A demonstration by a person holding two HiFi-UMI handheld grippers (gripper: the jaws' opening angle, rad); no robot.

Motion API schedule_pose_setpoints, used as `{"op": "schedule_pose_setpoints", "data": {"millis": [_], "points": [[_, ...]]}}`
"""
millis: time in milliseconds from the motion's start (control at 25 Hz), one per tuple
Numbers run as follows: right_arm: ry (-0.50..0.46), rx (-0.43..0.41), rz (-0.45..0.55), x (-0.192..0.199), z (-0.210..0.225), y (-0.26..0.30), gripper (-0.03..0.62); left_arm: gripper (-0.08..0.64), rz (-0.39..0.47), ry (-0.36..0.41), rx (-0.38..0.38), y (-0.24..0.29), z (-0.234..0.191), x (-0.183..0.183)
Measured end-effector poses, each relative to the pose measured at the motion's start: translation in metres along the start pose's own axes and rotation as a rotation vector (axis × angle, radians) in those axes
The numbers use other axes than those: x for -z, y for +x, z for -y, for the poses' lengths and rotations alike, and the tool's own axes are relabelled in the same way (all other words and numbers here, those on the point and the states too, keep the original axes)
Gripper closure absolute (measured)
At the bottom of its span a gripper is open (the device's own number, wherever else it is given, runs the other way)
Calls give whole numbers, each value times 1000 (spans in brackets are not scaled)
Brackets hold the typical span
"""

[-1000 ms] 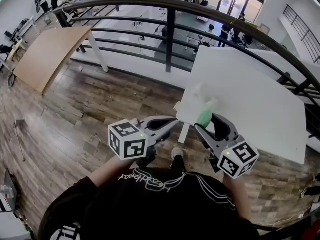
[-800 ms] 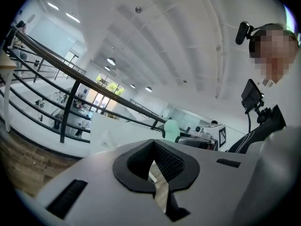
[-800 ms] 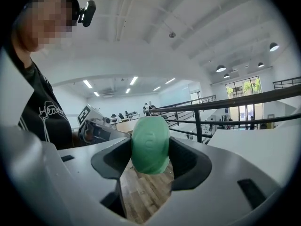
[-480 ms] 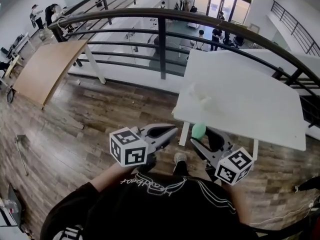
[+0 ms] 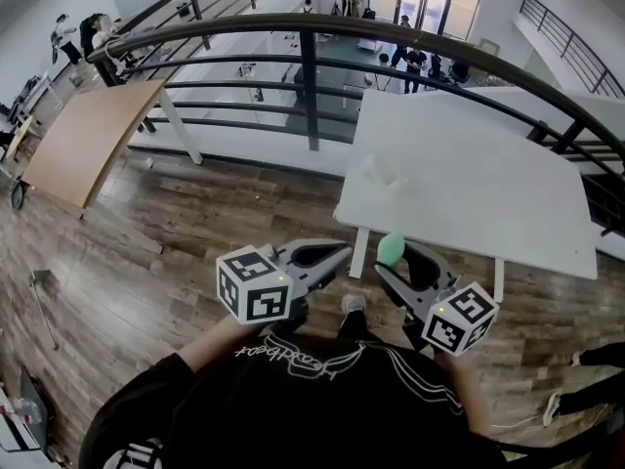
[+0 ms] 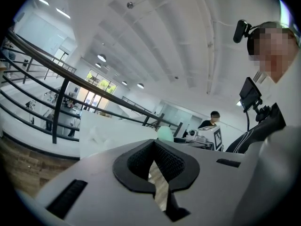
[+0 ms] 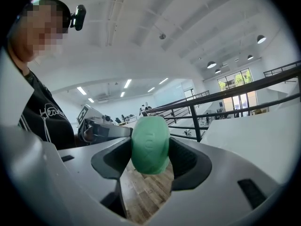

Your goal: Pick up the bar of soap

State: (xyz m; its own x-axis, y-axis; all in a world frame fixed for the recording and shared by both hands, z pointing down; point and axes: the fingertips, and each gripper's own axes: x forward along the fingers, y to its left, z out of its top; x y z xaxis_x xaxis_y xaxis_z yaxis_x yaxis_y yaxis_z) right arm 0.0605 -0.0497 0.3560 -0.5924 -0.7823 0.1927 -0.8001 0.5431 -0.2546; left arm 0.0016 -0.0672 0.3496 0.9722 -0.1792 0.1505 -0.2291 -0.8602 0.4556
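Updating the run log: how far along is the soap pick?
Done: the green bar of soap is clamped between the jaws of the right tool and held off the white table, over the wood floor near the table's front edge. In hand: only that grip; the left tool is shut and empty. Left: nothing visible for the pick itself.

Between right gripper [image 5: 393, 260] fingers [image 7: 186, 159], bar of soap [image 5: 391, 248], just before desk [image 5: 488, 193] edge — left gripper [image 5: 342, 254] at its left, railing [image 5: 309, 86] behind desk.
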Motion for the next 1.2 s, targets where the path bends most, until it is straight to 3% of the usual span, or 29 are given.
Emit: {"op": "schedule_pose_setpoints", "data": {"millis": [440, 640, 1200], "points": [[-8, 12, 13, -3, 0, -10, 362, 555, 12, 28, -2, -5, 11, -5], [-2, 4, 3, -3, 12, -9, 362, 555, 13, 5, -23, 1, 3, -7], [-21, 3, -6, -26, 38, 5, 361, 555, 35, 44, -2, 20, -3, -38]]}}
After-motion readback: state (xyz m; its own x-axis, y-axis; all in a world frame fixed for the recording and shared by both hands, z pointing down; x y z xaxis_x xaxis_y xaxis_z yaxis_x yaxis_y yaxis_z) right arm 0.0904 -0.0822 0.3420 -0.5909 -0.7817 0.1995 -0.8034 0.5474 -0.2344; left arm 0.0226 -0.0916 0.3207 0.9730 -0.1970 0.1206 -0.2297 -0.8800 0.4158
